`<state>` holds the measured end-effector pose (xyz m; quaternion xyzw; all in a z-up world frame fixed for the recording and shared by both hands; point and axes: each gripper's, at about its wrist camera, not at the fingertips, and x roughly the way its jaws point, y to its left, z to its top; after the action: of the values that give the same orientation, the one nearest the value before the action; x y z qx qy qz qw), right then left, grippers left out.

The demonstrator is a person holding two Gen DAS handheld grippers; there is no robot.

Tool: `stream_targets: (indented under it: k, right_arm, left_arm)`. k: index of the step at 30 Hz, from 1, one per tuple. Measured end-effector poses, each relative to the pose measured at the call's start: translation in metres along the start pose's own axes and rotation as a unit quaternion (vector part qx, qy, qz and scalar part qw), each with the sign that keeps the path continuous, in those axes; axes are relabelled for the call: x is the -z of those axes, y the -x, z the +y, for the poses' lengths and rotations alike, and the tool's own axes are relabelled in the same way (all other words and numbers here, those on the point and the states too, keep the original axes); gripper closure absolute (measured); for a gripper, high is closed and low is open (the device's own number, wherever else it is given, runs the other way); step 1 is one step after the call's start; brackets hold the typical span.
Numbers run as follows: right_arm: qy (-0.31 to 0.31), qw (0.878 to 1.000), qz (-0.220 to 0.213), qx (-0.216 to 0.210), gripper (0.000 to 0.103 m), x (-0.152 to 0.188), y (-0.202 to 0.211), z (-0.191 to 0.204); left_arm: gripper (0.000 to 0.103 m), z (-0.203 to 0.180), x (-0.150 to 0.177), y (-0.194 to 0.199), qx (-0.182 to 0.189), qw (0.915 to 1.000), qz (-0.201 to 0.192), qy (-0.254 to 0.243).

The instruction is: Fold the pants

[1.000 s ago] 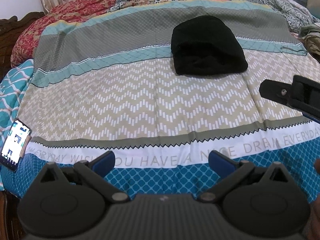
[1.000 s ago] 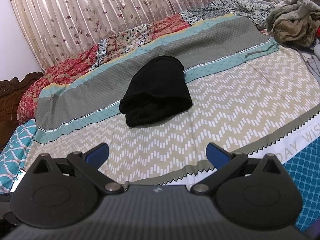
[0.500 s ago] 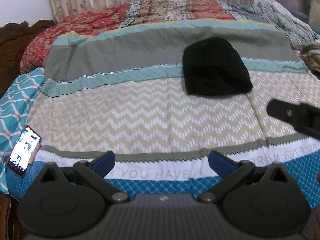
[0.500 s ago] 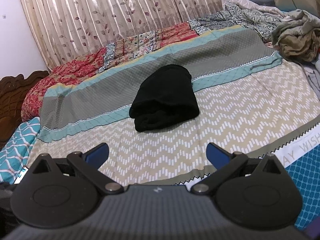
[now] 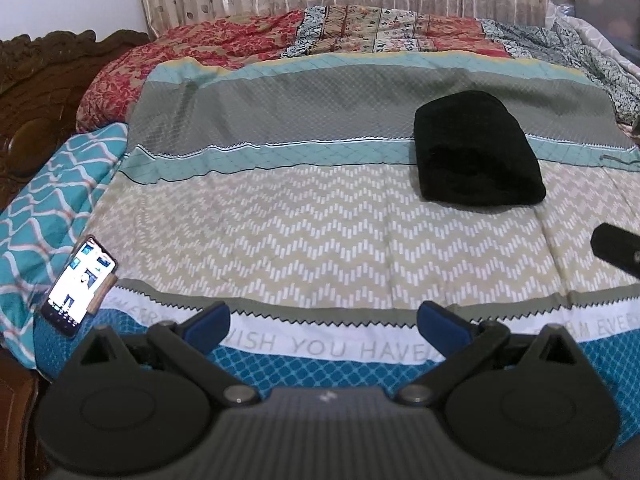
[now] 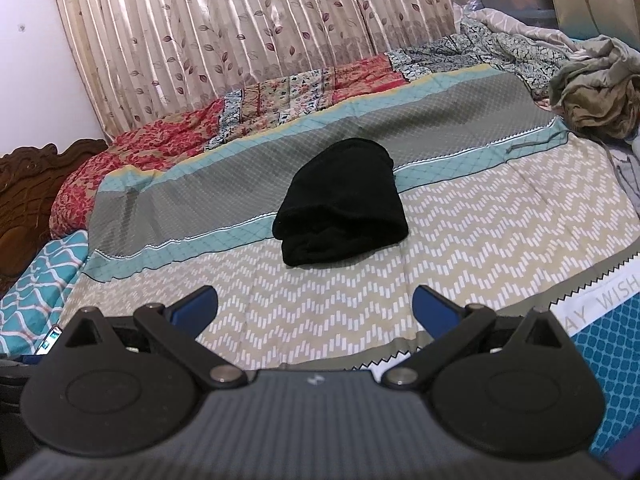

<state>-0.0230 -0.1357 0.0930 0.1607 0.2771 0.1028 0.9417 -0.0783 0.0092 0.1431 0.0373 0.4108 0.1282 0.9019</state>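
Both grippers (image 5: 323, 326) (image 6: 314, 308) gape; pants (image 6: 340, 220) folded.

Both wrist views look along their tongs from the bed's (image 5: 320, 220) near edge toward the curtain (image 6: 240, 40) at 12 o'clock, well back. Both share the folded black pants (image 5: 476, 152), at 1 o'clock in the left view, centred in the right.

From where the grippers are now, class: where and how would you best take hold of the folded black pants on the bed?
Probably grip the near layered edge of the black pants, coming from the front, low over the bedsheet. That edge faces both open grippers and shows stacked folds; the far end is a rounded hump, harder to pinch.
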Motion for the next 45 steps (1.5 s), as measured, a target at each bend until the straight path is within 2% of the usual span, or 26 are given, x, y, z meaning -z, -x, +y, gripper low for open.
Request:
stream_targets:
  k: [8,15,28,35,45]
  right_arm:
    - [-0.001,1.000,-0.001,0.000,0.000,0.003,0.002,0.001]
    - [-0.008,1.000,-0.005,0.002,0.000,0.006,0.007,-0.003]
    - [-0.021,1.000,0.008,0.004,0.000,0.011,0.002,-0.011]
    - [-0.033,0.999,0.023,0.007,0.000,0.014,-0.007,-0.018]
    - [-0.034,0.999,0.030,0.008,0.000,0.013,-0.012,-0.018]
  left_arm:
    - [0.000,-0.010,0.007,0.003,-0.015,0.9994,-0.005,-0.032]
    - [0.000,-0.013,0.010,0.001,-0.010,0.9992,0.001,-0.039]
    - [0.000,-0.028,0.024,-0.016,0.008,0.9965,0.049,-0.068]
    - [0.000,-0.041,0.029,-0.023,0.015,0.9938,0.063,-0.091]
    - [0.000,-0.041,0.027,-0.031,0.021,0.9930,0.072,-0.091]
